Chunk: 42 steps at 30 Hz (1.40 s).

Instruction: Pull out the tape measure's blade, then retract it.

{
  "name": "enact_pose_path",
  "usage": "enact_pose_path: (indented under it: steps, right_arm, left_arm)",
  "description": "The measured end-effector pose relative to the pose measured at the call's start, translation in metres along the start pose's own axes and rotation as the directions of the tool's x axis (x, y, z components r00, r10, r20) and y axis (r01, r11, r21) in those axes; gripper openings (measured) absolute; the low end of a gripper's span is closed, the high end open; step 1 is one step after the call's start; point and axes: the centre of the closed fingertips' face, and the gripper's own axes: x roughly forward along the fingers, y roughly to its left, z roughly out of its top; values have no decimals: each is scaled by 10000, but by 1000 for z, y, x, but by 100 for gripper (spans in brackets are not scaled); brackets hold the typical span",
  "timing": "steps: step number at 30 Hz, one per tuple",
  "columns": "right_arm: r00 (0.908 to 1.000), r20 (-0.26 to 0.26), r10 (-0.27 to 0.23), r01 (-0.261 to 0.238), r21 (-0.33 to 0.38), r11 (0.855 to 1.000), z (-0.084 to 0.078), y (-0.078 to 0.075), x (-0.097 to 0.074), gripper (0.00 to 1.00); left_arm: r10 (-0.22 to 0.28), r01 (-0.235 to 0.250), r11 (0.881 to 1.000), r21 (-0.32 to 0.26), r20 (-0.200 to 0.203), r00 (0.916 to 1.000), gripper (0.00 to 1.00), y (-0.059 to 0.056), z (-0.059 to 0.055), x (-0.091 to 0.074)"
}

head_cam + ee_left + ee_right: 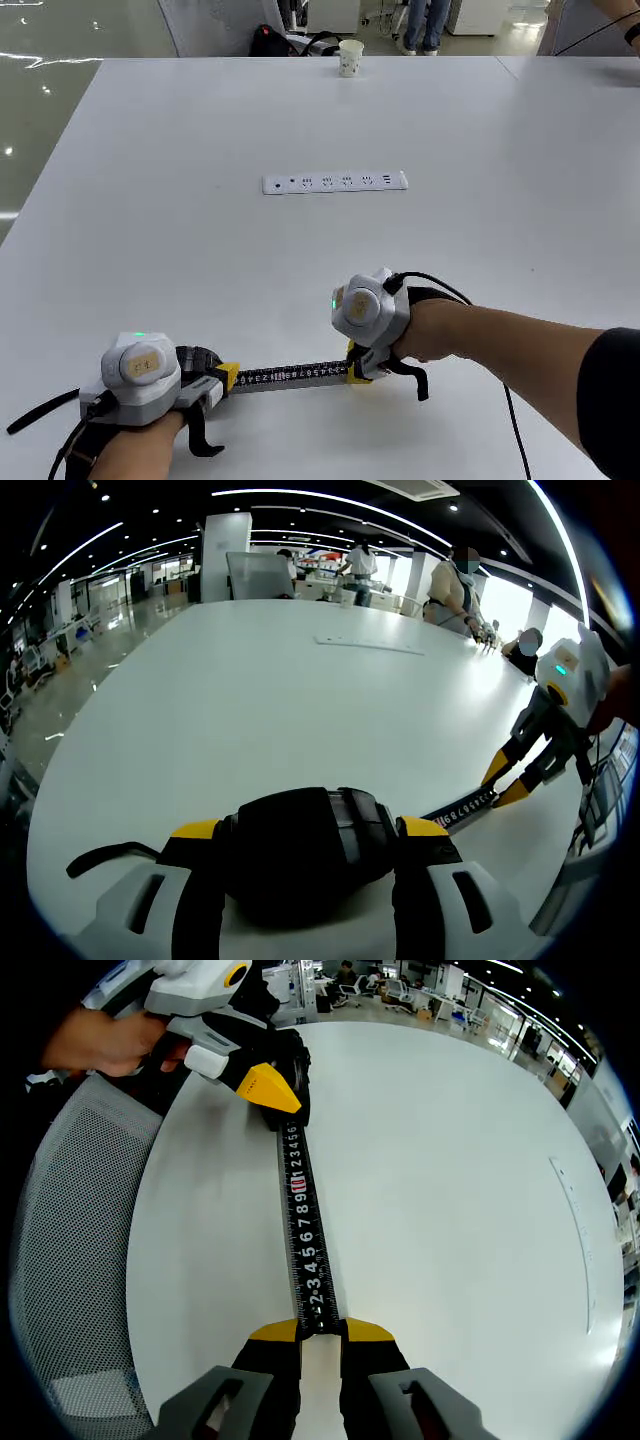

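Observation:
My left gripper (310, 830) is shut on the black tape measure case (300, 855), seen low on the left in the head view as the case (197, 362). A short length of black blade with white numbers (290, 376) runs from the case to my right gripper (357, 372). In the right gripper view the blade (303, 1230) stretches from the case (285, 1080) to my right gripper (320, 1330), whose yellow-tipped fingers are shut on the blade's end. The left gripper (255, 1085) holds the case at the far end.
A white power strip (335, 182) lies in the middle of the white table (200, 150). A paper cup (350, 57) stands near the far edge. A mesh chair (75, 1260) sits beside the table's near edge. People stand beyond the table.

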Motion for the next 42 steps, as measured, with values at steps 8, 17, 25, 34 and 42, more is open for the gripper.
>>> enact_pose_path:
  steps: [8, 17, 25, 34, 42]
  right_arm:
    - [10000, 16, 26, -26, 60, 10000, 2, 0, 0, 10]
    - [10000, 67, 40, -41, 81, 10000, 5, 0, 2, 10]
    - [9999, 101, 10, -11, 54, 10000, 8, 1, 3, 10]
    - [9997, 225, 89, -90, 81, 9999, 12, 2, 3, 10]
    - [9994, 312, 154, -157, 76, 9998, 15, 3, 4, 10]
  left_arm:
    - [3, -3, 10000, 5, -13, 10000, 64, 0, 0, 0]
    - [-23, 24, 10000, 13, -32, 10000, 64, 0, 0, 0]
    - [-37, 37, 10000, -1, -51, 10000, 64, 0, 0, 0]
    - [-16, 16, 10000, 4, -13, 10000, 64, 0, 0, 0]
    - [-8, 8, 10000, 4, -26, 10000, 64, 0, 0, -1]
